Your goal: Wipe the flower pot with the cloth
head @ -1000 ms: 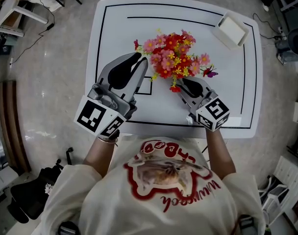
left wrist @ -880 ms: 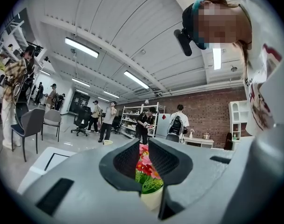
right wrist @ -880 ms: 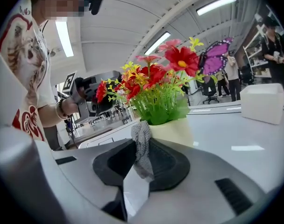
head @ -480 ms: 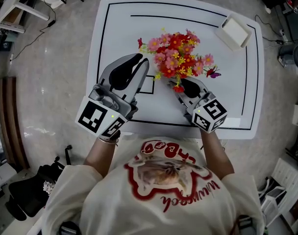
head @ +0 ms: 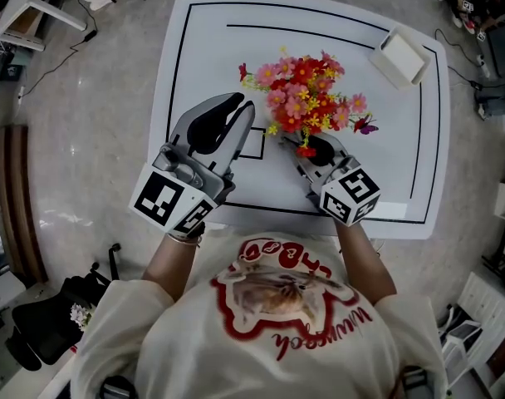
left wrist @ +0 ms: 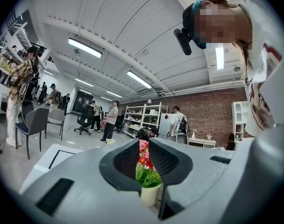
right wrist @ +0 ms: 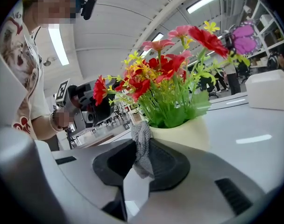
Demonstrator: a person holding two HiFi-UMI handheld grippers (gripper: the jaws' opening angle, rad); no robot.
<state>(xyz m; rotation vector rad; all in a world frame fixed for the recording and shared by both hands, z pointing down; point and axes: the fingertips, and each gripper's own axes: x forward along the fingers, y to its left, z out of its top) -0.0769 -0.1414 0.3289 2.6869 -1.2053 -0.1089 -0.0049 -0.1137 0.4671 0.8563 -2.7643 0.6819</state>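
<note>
My right tongs (right wrist: 143,141) are clamped on the grey cloth (right wrist: 142,148), whose upper end lies against the side of the cream flower pot (right wrist: 186,134). My left tongs (left wrist: 144,143) are closed on nothing, held near the pot's left. The pot stands mid-table (head: 194,56); a white box (head: 399,56) sits at the far right corner.

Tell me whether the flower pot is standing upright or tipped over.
Upright. The flower pot shows a level rim above the table, and the flowers rise straight up from it in both gripper views.
</note>
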